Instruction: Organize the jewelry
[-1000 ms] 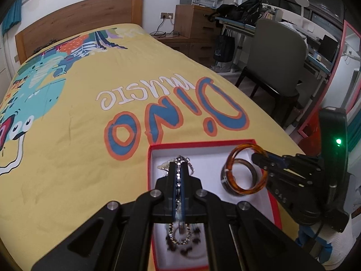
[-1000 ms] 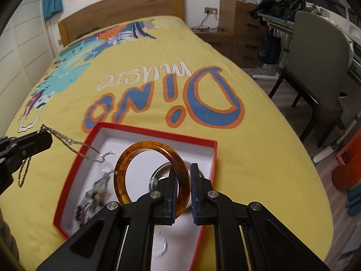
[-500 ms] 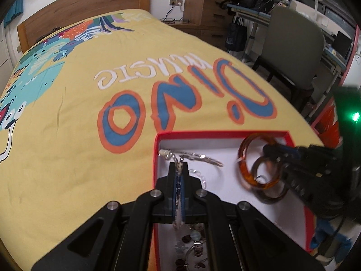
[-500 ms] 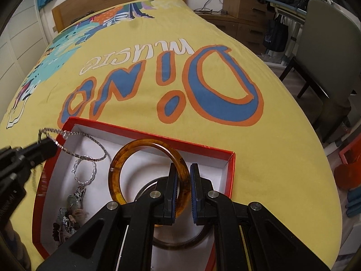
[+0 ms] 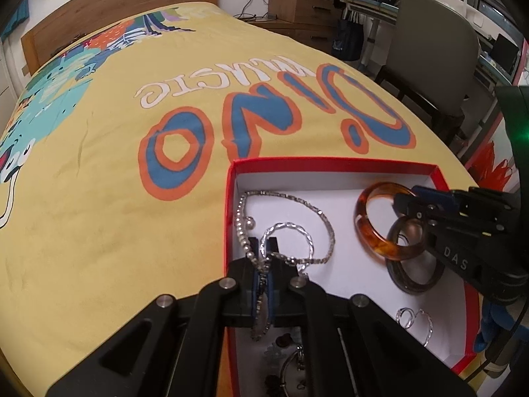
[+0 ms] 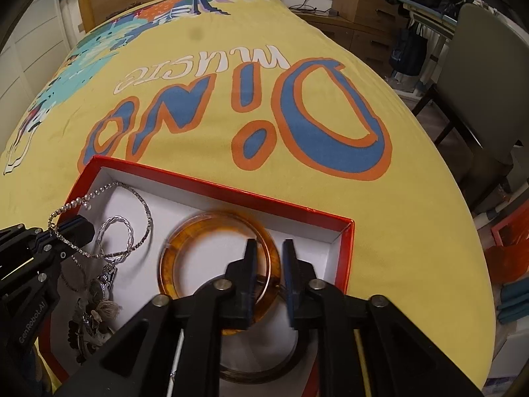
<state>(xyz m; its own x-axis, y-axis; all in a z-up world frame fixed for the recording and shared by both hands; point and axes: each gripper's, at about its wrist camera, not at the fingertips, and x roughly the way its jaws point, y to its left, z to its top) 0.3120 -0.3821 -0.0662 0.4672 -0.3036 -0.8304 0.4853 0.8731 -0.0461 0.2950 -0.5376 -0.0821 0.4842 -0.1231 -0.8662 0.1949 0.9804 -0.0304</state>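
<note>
1. Left wrist view is showing the left gripper (image 5: 264, 248) clenching a silver chain (image 5: 307, 208) over the red box (image 5: 330, 166).
2. Right gripper (image 6: 269, 254) is sitting with jaws parted around the amber bangle (image 6: 185, 235), lying inside the box.

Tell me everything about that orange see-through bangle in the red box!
The amber bangle is a thick, glossy ring, see-through honey orange with darker brown blotches, like plastic or resin. It sits inside the red box on the white lining, its near edge lying over a darker brown bangle. The right claw straddles its rim with fingers apart, so it looks let go rather than pinched.
</note>
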